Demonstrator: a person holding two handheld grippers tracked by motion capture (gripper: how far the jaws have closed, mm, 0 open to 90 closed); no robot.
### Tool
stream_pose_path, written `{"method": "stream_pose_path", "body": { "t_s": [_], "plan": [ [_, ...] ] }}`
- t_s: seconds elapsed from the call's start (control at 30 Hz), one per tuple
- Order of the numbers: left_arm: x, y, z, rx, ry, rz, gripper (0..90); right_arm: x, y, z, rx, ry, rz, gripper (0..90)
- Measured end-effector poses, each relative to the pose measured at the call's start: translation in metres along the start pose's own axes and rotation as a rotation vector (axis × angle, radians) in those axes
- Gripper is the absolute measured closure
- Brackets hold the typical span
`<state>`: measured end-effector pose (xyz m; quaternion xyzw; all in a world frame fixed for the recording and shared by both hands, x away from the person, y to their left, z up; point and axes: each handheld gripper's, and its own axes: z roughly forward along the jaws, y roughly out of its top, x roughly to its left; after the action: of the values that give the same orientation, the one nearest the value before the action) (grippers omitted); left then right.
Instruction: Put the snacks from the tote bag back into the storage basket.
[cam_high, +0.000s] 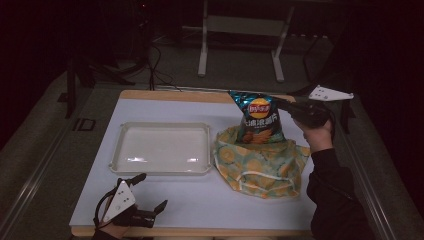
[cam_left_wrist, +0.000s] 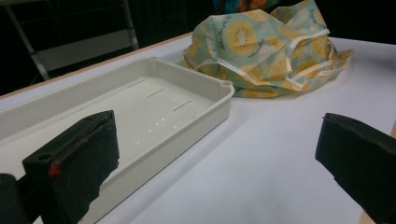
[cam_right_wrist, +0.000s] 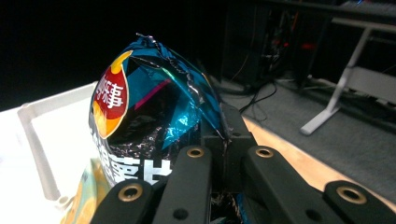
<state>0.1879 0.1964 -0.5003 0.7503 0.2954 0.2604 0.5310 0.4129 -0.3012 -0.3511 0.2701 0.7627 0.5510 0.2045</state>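
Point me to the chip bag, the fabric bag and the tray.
chip bag (cam_high: 260, 120), high view, on its front logo panel.
fabric bag (cam_high: 260, 167), high view, on its patterned front.
tray (cam_left_wrist: 205, 81), left gripper view, on its near rim.

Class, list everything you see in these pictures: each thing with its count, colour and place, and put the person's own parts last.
Table: one, white top with a wooden edge, under everything.
Tray: one, cream, left of the table's middle.
Cloth bag: one, green with yellow fruit slices, right of the tray, crumpled and open.
Chip bag: one, blue with a red and yellow logo, upright in the cloth bag's mouth.
Frame legs: two, white, on the floor beyond the table.
Cables: several, black, on the floor behind the table.
Left gripper: one, black, near table edge, jaws open.
Right gripper: one, black, shut on the chip bag's top edge.
Sleeve: one, black, at the right.
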Motion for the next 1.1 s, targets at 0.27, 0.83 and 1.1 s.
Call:
{"method": "stream_pose_path", "body": {
  "t_s": [0.27,0.83,1.1],
  "plan": [
    [-0.001,0.000,0.000,-0.002,0.002,0.005,0.1,0.010,0.032,-0.009,-0.025,-0.041,-0.038,90.0],
    [-0.002,0.001,-0.002,-0.003,0.002,0.010,0.1,0.045,0.065,0.013,-0.053,-0.032,-0.033,90.0],
    [-0.002,0.001,-0.003,-0.009,0.006,0.009,0.1,0.066,0.069,0.037,-0.057,-0.010,-0.030,90.0]
  ]
}}
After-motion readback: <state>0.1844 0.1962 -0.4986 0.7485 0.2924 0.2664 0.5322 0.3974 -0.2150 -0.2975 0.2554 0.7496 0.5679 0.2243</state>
